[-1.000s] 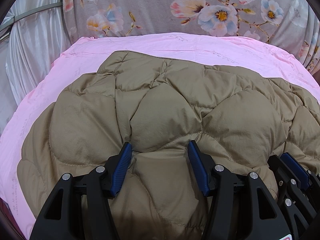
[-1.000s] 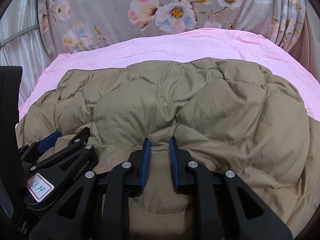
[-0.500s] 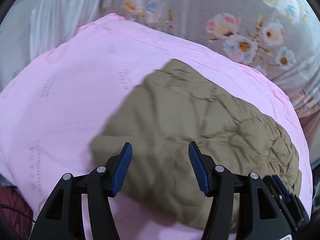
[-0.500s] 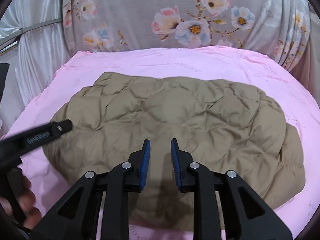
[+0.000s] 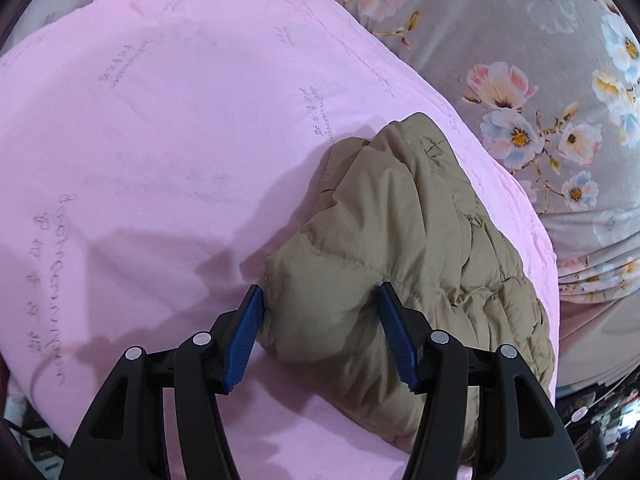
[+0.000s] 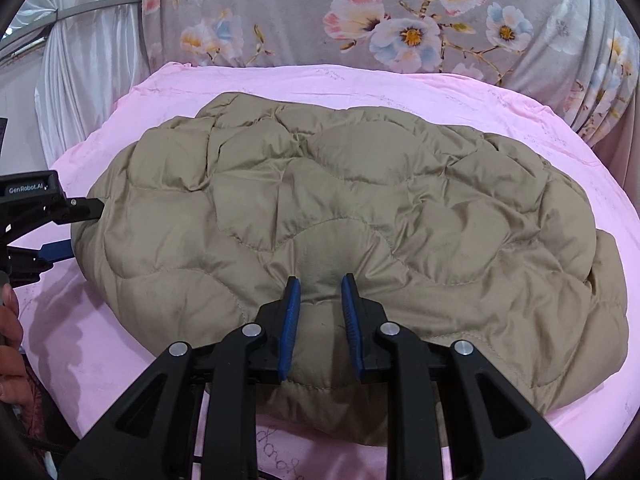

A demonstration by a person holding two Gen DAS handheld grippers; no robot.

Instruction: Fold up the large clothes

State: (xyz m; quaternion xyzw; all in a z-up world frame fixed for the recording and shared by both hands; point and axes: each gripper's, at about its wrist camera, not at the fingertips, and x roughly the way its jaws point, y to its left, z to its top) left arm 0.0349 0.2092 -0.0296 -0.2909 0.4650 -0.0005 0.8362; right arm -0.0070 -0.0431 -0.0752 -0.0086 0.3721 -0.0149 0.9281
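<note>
Right wrist view: tan quilted puffer jacket (image 6: 352, 224) lies folded into a rounded bundle in the middle of the pink sheet (image 6: 500, 100), floral fabric (image 6: 400, 20) behind it. Right gripper (image 6: 320, 304) sits low over the near edge of the jacket, jaws narrow but with a visible gap, puffy fabric bulging between the pads; cannot tell for sure if they pinch it, reads as resting on it, not clamped. Left gripper (image 6: 72, 228) shows at the left end of the bundle, a hand (image 6: 8, 320) at the frame edge behind it.

Left wrist view: left gripper (image 5: 320, 316) straddles the end corner of the jacket (image 5: 400, 248), jaws well apart, the blue pads (image 5: 244, 332) about touching the fabric each side, no squeeze visible.

Step looks like taking hold of the left end for the next fold or for squaring the bundle. To do it well: push the left jaws further onto the corner so all layers are caught, not just the top shell; close firmly since the down fill is slippery and springy; keep the right gripper pressing the near edge as an anchor so the bundle does not slide on the sheet.
</note>
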